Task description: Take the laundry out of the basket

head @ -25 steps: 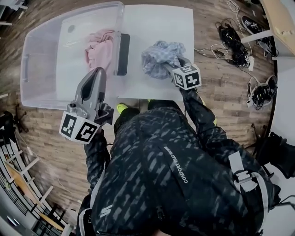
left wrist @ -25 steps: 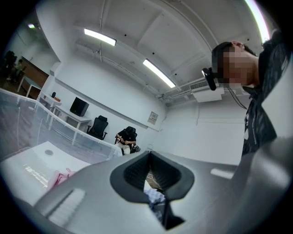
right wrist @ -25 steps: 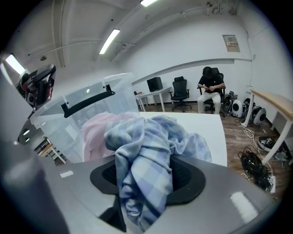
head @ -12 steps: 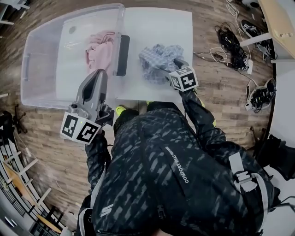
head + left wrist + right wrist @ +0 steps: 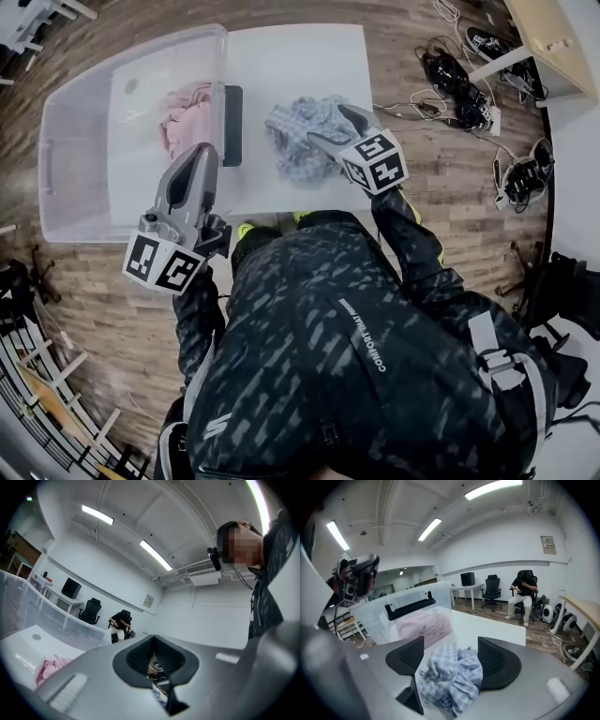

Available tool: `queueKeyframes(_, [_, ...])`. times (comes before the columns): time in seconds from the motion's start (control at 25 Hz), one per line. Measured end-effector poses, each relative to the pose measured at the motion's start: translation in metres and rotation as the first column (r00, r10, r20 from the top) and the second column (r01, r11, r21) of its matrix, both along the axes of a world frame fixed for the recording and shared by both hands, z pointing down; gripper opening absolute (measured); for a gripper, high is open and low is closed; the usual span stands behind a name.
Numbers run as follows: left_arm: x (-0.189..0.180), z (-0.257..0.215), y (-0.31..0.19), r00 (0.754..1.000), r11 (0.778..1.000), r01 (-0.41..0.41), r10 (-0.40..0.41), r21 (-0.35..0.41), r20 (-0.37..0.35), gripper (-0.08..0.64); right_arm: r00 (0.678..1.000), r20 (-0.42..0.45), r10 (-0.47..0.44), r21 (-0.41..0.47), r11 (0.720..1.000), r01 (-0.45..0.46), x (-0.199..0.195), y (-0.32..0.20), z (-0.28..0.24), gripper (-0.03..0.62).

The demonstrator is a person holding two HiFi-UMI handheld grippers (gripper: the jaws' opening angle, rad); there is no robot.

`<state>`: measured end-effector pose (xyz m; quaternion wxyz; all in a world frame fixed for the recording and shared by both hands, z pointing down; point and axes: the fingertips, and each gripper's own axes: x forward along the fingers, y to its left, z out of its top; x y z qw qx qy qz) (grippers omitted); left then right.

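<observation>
Two garments show: a pink one (image 5: pixel 185 117) bunched inside the clear basket (image 5: pixel 66 187), by its black-handled wall, and a checked cloth (image 5: pixel 295 136) crumpled on the white table (image 5: pixel 291 56), with no clear long axis. Our right gripper (image 5: pixel 324 123), its jaws just opened, has lifted off that cloth. Our left gripper (image 5: pixel 200 155) hovers closed and empty above the basket's near wall. Cables (image 5: pixel 450 80) litter the floor.

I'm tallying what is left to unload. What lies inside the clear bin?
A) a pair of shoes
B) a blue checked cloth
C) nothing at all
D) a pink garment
D: a pink garment lies inside the clear bin, while the blue checked cloth lies outside it on the white table.
</observation>
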<state>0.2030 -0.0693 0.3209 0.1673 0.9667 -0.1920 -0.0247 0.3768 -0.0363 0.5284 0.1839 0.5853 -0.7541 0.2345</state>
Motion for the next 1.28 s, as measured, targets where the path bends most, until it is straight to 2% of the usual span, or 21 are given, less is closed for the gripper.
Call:
queueKeyframes(0.08, [0.003, -0.002, 0.001, 1.000, 1.000, -0.019, 0.019, 0.016, 0.010, 0.009, 0.999, 0.036, -0.038, 0.050, 0.998, 0.036, -0.011, -0.003, -0.016, 0.303])
queueKeyframes(0.16, [0.006, -0.003, 0.004, 0.999, 0.999, -0.034, 0.033, 0.040, 0.036, 0.009, 0.997, 0.046, -0.063, 0.097, 0.994, 0.058, -0.020, -0.004, -0.031, 0.182])
queueKeyframes(0.24, [0.008, -0.005, 0.006, 0.998, 0.997, -0.048, 0.046, 0.058, 0.049, 0.009, 0.995, 0.049, -0.084, 0.135, 0.988, 0.077, -0.029, -0.007, -0.044, 0.103])
queueKeyframes(0.36, [0.003, -0.007, 0.007, 0.997, 0.996, -0.079, 0.078, 0.039, 0.022, 0.009, 0.992, 0.051, -0.119, 0.185, 0.977, 0.108, -0.043, -0.018, -0.062, 0.054])
queueKeyframes(0.44, [-0.005, -0.007, 0.003, 0.998, 0.998, -0.064, 0.063, 0.025, 0.010, 0.009, 0.990, 0.042, -0.134, 0.217, 0.968, 0.122, -0.052, -0.028, -0.076, 0.017])
queueKeyframes(0.6, [-0.034, -0.004, -0.014, 1.000, 1.000, 0.017, -0.017, 0.021, 0.012, 0.009, 0.984, 0.036, -0.175, 0.276, 0.948, 0.158, -0.076, -0.047, -0.103, 0.000])
queueKeyframes(0.84, [-0.088, -0.001, -0.050, 0.999, 0.999, 0.052, -0.052, 0.003, -0.003, 0.009, 0.973, 0.031, -0.228, 0.335, 0.920, 0.205, -0.131, -0.078, -0.137, 0.000])
queueKeyframes(1.0, [-0.123, -0.002, -0.080, 1.000, 1.000, 0.021, -0.021, -0.002, -0.019, 0.009, 0.976, 0.003, -0.219, 0.358, 0.911, 0.204, -0.175, -0.100, -0.162, 0.000])
queueKeyframes(1.28, [-0.169, -0.012, -0.121, 0.992, 0.995, -0.095, 0.094, -0.018, -0.081, 0.009, 0.985, -0.033, -0.172, 0.375, 0.911, 0.172, -0.246, -0.145, -0.197, 0.000])
